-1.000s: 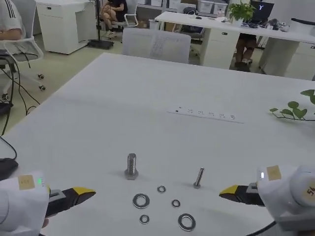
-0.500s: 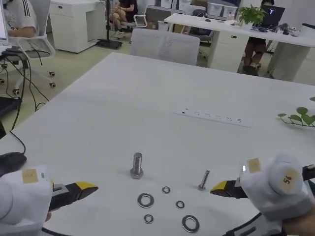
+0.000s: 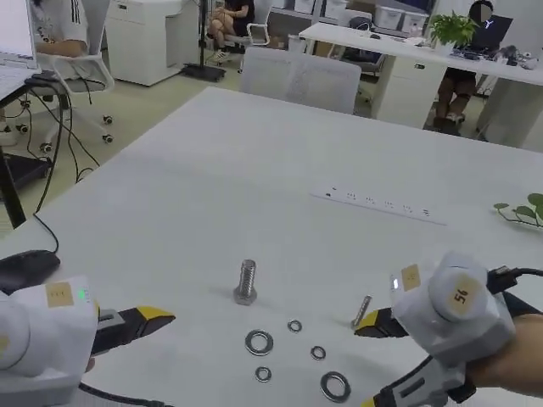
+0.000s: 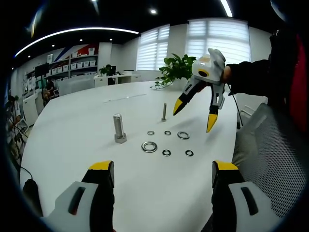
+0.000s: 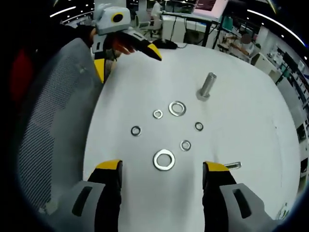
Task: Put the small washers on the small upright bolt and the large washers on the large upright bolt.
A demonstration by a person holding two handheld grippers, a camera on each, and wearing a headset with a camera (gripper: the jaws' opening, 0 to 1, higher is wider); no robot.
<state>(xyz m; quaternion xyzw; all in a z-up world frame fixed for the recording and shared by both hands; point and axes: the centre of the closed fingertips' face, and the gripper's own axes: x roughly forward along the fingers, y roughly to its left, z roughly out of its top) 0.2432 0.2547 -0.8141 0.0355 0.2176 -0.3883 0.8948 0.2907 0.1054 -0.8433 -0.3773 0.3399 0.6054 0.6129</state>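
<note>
White tabletop (image 3: 212, 186), office behind. Five flat steel washers (image 3: 259, 342) lie loose between the large upright hex bolt (image 3: 246, 282) and the thin small upright bolt (image 3: 362, 311). Left gripper (image 4: 162, 166) and right gripper (image 4: 194, 117): fingers spread, holding nothing. Risk: the right gripper, just beside the small bolt, may topple it.

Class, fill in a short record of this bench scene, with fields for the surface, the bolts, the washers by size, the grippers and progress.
Surface: white table
Bolts: large bolt and small bolt, both upright and bare
Big rings: two large washers, flat on the table
Little rings: four small washers, flat on the table
Grippers: left gripper open, right gripper open, both empty
Progress: no washer on either bolt yet
</note>
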